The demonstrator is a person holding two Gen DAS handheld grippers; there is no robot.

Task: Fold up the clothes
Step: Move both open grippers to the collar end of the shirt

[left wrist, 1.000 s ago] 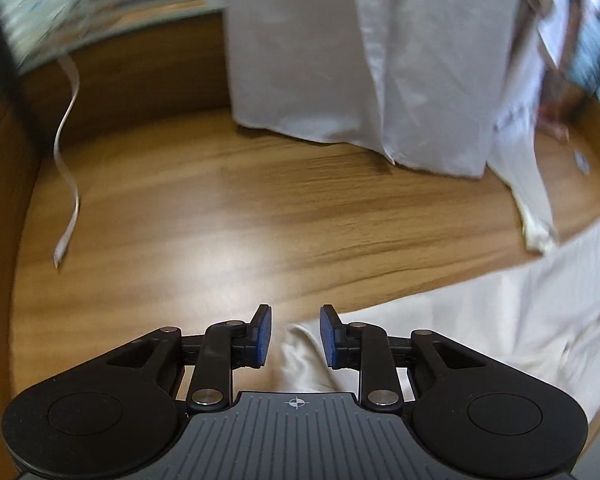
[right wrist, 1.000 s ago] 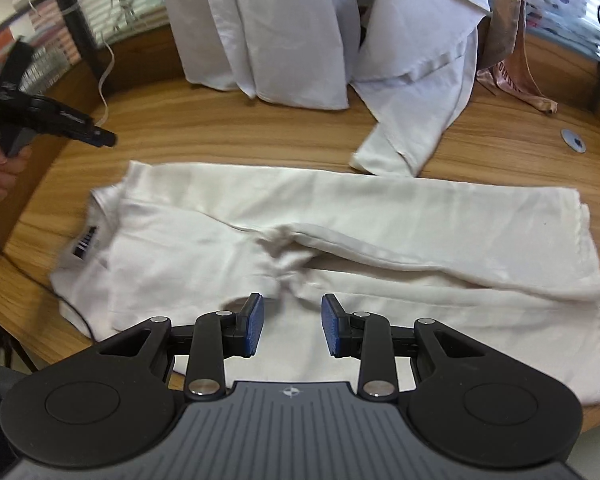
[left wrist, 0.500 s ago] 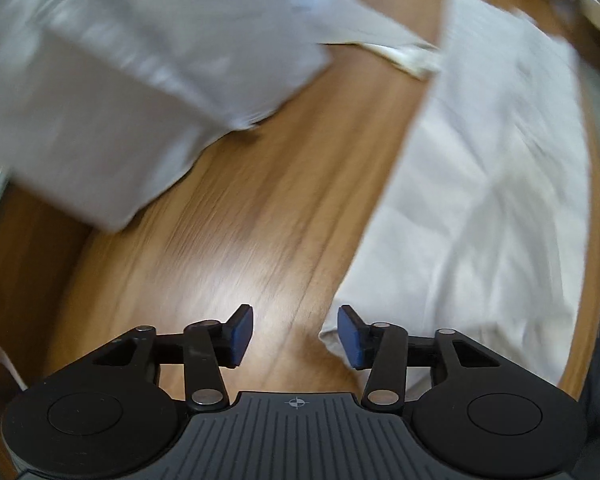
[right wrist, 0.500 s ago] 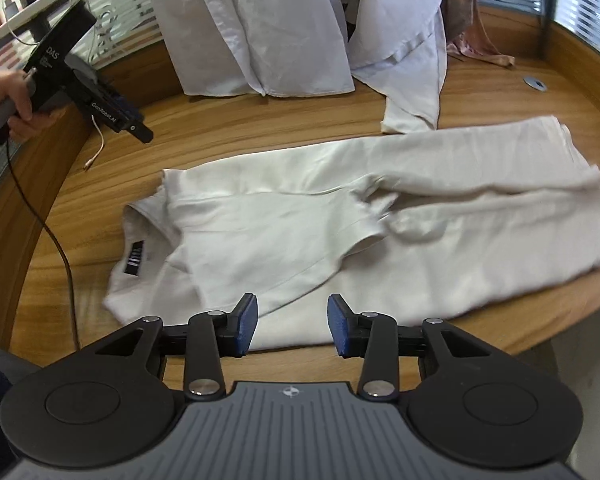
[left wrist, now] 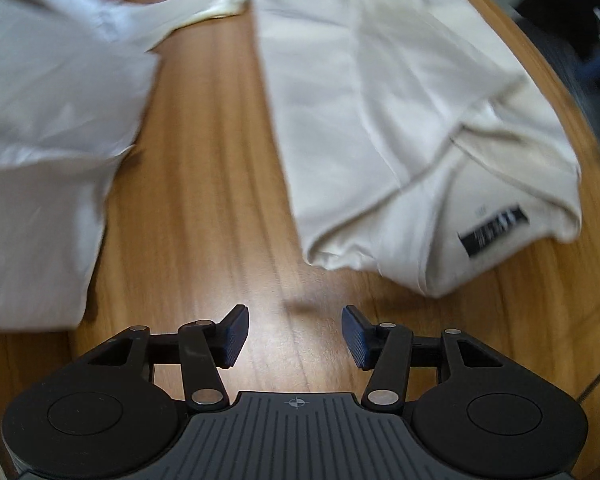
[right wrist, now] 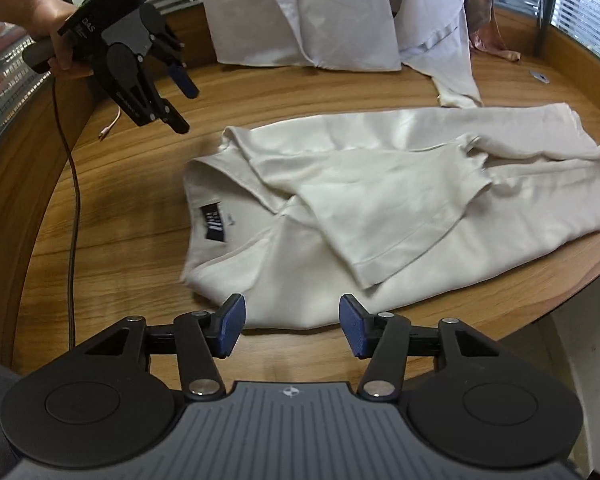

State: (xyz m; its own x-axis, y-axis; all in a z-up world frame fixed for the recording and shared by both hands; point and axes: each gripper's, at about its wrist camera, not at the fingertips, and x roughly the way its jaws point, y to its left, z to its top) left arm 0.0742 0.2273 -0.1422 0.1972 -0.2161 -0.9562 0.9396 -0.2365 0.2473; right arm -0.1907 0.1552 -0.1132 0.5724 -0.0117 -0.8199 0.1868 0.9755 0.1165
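A curved wooden counter (right wrist: 132,184) carries the work. Nearest, the right gripper (right wrist: 292,330) is held with jaws wide apart and empty, just short of the cream short-sleeved cotton shirt (right wrist: 380,208), which lies flat and partly folded. One such shirt is counted, with one black neck label (right wrist: 214,228). The cloth is judged light, limp and easily wrinkled; collar-side shoulders are best pinched. Beyond the shirt, the left gripper (right wrist: 178,98) hovers, jaws open, empty. Farthest, white hanging garments (right wrist: 308,12) are seen.
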